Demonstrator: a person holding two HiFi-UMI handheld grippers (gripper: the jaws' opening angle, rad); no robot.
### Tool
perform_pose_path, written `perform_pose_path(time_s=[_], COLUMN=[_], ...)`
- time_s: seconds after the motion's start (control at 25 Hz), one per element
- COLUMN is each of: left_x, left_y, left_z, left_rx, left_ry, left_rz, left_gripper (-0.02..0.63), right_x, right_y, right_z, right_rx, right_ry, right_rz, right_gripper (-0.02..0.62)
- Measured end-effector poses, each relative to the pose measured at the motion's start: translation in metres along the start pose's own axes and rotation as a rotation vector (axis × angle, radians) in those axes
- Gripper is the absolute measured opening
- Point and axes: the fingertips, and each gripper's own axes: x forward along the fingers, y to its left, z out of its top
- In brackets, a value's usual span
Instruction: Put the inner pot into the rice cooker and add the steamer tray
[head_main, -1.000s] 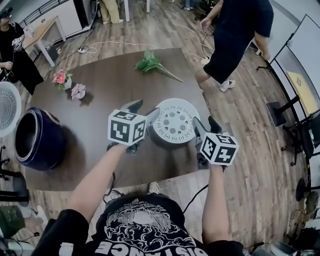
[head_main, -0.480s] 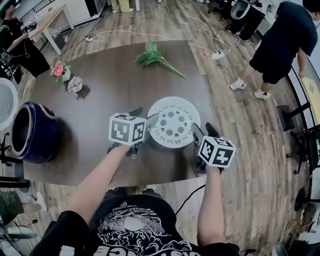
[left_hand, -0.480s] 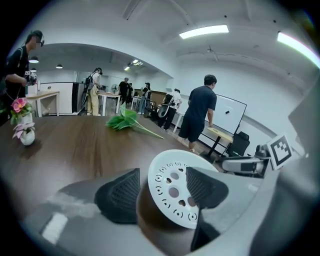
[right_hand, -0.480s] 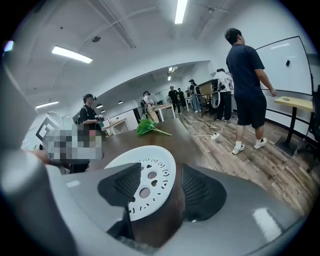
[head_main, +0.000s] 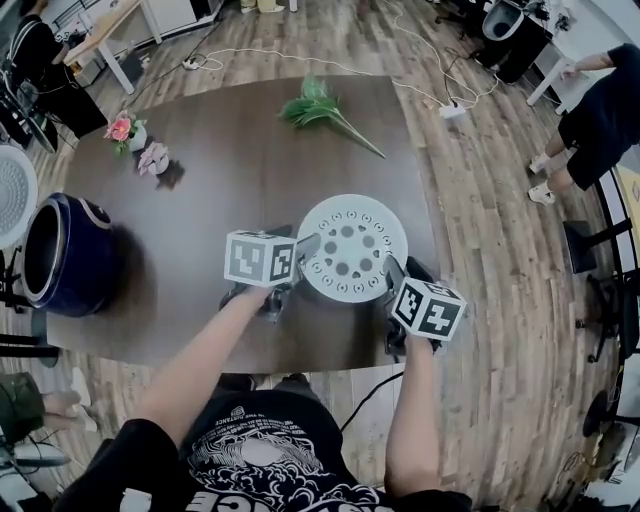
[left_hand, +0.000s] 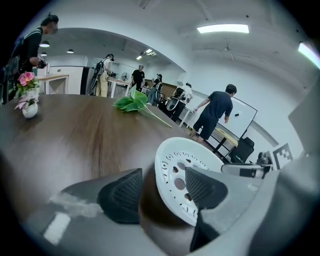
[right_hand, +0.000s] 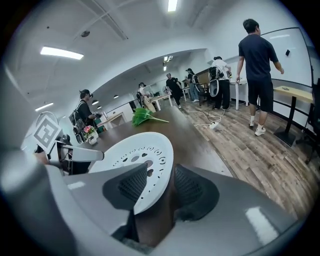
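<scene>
my left gripper (left_hand: 161, 192): jaws wide apart, straddling the white steamer tray (head_main: 352, 248) at its left rim, not squeezing | my right gripper (right_hand: 161, 187): jaws just been closing round the right rim, tiny gap yet | tray: flat on the worktop (head_main: 230, 160), near edge, well right of the blue rice cooker (head_main: 60, 255)
</scene>
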Motion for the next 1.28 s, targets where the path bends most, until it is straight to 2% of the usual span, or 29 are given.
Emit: perform_pose_path(time_s=[0.08, 0.4, 0.56, 0.76, 0.96, 1.28], left_x=[0.002, 0.005, 0.006, 0.004, -0.001, -0.029], left_y=[0.003, 0.0, 0.001, 0.0, 0.001, 0.008], left_z=[-0.004, -0.017, -0.021, -0.022, -0.025, -0.009], left_rx=[-0.026, -0.1, -0.134, -0.157, -0.149, -0.152], left_ry=[0.008, 0.03, 0.042, 0.039, 0.043, -0.025], left_rz=[-0.003, -0.044, -0.052, -0.05, -0.034, -0.024], left_gripper=[0.273, 0.219, 0.151, 0.103, 0.101, 0.1], right_x=[0.002, 0.004, 0.005, 0.003, 0.0, -0.006], right_y=[-0.001, 0.0, 0.0, 0.002, 0.007, 0.03], right_z=[-0.003, -0.01, -0.013, -0.012, -0.01, 0.009], right_rx=[-0.005, 0.007, 0.011, 0.014, 0.004, -0.032], right_ry=[0.003, 0.012, 0.015, 0.013, 0.007, -0.031], right_rz=[-0.011, -0.016, -0.022, -0.029, -0.023, 0.012], right_gripper=[0.152, 0.131, 0.129, 0.124, 0.117, 0.11])
